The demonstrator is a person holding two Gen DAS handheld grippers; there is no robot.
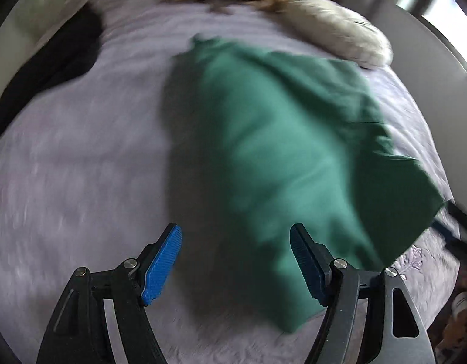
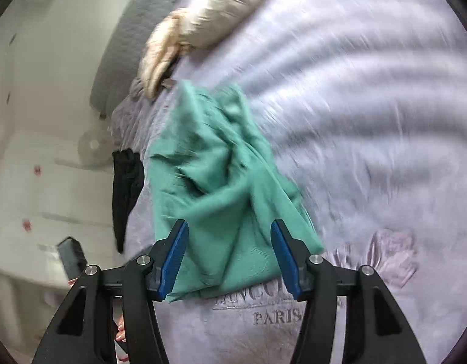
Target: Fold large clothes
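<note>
A green garment (image 1: 279, 151) lies partly folded and rumpled on a lilac bed cover (image 1: 81, 182). In the left wrist view my left gripper (image 1: 235, 261) hovers over the garment's near end, jaws wide apart, with nothing pressed between the blue pads (image 1: 163, 264). In the right wrist view the same green garment (image 2: 221, 188) lies bunched in creases near the edge of the bed cover (image 2: 370, 121). My right gripper (image 2: 230, 261) stands above its near end with the jaws apart. The cloth shows between the pads (image 2: 175, 261), but they do not press on it. Both views are motion-blurred.
A cream fluffy throw (image 1: 339, 30) (image 2: 203, 15) lies beyond the garment. A black garment (image 1: 51, 60) (image 2: 125, 188) hangs over the bed's side. Embroidered lettering (image 2: 276, 318) marks the cover. Left of the bed are a grey headboard (image 2: 133, 30), a white fan (image 2: 93, 145) and a person's toes (image 2: 121, 333).
</note>
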